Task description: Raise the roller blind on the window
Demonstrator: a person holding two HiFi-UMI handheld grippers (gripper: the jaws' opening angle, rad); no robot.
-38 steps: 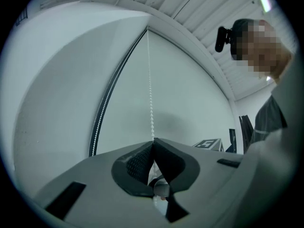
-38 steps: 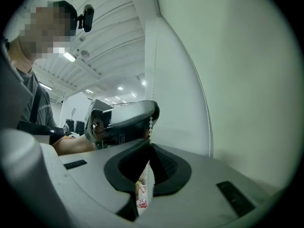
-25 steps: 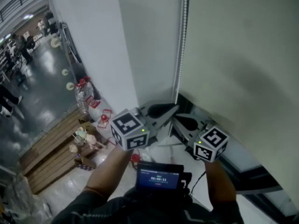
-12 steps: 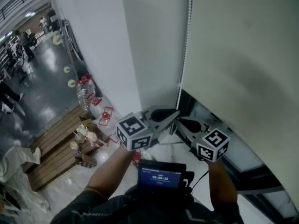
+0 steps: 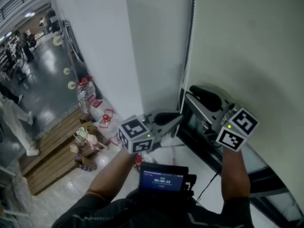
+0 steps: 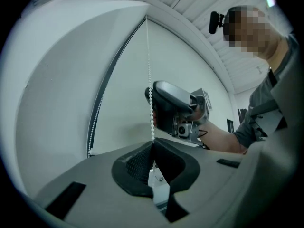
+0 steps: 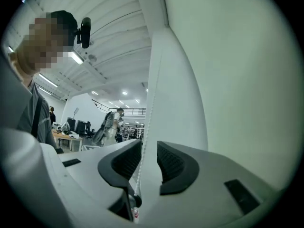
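Well, the right claw (image 5: 195,92) has let go. A moment back it sat low beside the left claw (image 5: 176,118), pinched nearly shut; now its jaws have just been opening and stand wide, and the hand has climbed to about the level of the roller blind's (image 5: 247,46) lower edge. In the right gripper view the bead chain (image 7: 145,144) runs up between the two pads without either one pressing on it, so that claw holds nothing yet.

The left claw has hardly shifted. Its jaws are closed tight on the bead chain, which in the left gripper view rises straight and taut out of the pinch, with the right claw showing just behind it, higher up.

From where I stand this looks like a hand-over-hand pull: the left keeps the chain from slipping back while the right resets for a fresh grip further up. The blind covers nearly all of the window (image 5: 266,172); only a low strip of glass and frame shows beneath its hem, so most of the raising is still to come. The likely next thing is for the right claw to close on the chain where it now stands, before the left lets go.
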